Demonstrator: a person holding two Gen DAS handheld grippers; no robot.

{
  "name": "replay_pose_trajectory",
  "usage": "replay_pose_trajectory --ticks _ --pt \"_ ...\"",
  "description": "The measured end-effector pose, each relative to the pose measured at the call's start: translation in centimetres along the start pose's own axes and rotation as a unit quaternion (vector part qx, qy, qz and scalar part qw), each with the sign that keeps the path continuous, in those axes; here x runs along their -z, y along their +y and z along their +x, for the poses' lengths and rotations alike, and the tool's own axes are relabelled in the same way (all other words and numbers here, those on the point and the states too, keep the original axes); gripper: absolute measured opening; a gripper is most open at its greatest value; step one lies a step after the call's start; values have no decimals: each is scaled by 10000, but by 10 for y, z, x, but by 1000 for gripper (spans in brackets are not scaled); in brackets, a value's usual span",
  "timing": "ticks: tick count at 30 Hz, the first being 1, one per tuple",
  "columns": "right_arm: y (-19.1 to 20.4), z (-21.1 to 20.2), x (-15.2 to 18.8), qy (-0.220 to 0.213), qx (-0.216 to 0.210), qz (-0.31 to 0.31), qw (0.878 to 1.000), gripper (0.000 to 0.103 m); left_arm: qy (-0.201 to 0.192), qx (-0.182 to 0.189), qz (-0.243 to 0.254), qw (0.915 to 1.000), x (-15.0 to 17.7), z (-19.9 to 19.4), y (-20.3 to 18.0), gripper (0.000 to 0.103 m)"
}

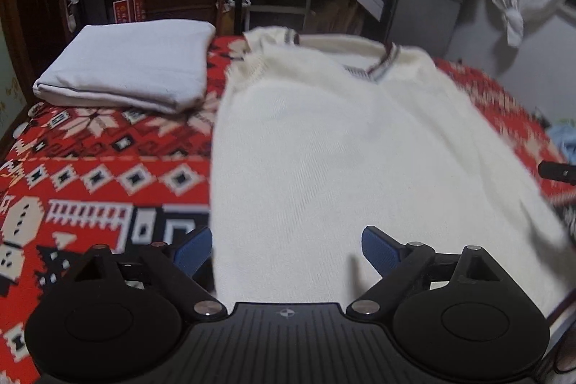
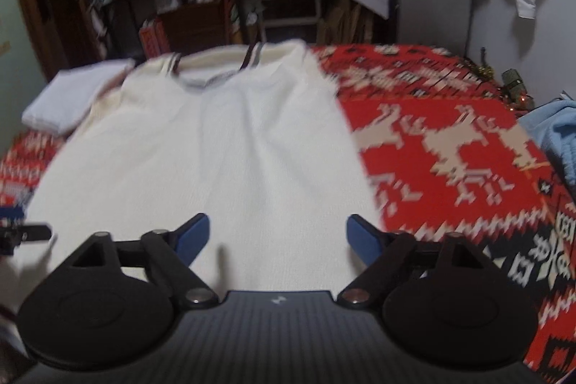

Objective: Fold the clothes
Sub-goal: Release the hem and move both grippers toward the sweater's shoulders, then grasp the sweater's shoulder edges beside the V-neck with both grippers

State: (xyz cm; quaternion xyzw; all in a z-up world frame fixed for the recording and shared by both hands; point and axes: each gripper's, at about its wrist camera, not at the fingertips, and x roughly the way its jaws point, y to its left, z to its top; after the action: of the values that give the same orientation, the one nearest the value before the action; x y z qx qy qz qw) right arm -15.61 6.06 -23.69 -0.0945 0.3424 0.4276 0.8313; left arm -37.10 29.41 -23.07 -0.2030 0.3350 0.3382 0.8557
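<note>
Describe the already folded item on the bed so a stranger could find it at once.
Start at the red patterned blanket covering the bed. At its far left corner, beside the spread cream sweater, lies a folded pale grey cloth: plain, stacked flat, no striped collar.

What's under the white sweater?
The cream sweater lies on a red patterned blanket, which shows around it. Whatever is directly beneath the sweater is covered.

Both wrist views face sweater (close).
</note>
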Motion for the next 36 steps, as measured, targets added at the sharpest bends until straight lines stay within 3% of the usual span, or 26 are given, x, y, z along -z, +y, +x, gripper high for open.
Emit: replay_pose_trajectory --ticks 4,5,6,7,9,16,22,24,25,31,33,36 --pt "-36 17 -50 -180 116 336 9992 61 -112 -95 -147 9998 -50 14 20 82" --pt "-45 26 -63 -170 178 416 9988 52 -114 -132 -145 9997 -62 21 24 72" --pt "-53 38 -73 -156 186 470 9986 40 -114 -127 -139 9998 -72 29 28 69" --pt "-61 49 -82 -141 194 523 9983 35 -108 -128 -138 9998 -82 36 33 65" --pt "-69 75 -97 -34 184 533 9984 22 -72 -148 -163 9997 -98 53 39 65" --pt "-76 158 -127 325 56 528 9981 22 2 -166 -75 9998 -124 102 48 67" --pt "-62 170 -128 367 281 204 9987 24 29 -66 44 10000 -129 123 48 67" --pt "-58 174 -129 381 356 96 9986 19 34 -20 110 9999 -130 127 46 67" --pt "-56 176 -129 388 393 42 9985 8 44 6 152 9999 -132 129 46 67" --pt "-43 188 -131 428 618 -276 9968 3 111 27 286 9995 -135 136 48 59" --pt "-52 188 -130 376 735 -98 9965 3 145 54 300 9994 -134 138 52 56" --pt "-61 187 -129 298 898 38 9955 2 315 -27 319 9990 -131 145 58 38"
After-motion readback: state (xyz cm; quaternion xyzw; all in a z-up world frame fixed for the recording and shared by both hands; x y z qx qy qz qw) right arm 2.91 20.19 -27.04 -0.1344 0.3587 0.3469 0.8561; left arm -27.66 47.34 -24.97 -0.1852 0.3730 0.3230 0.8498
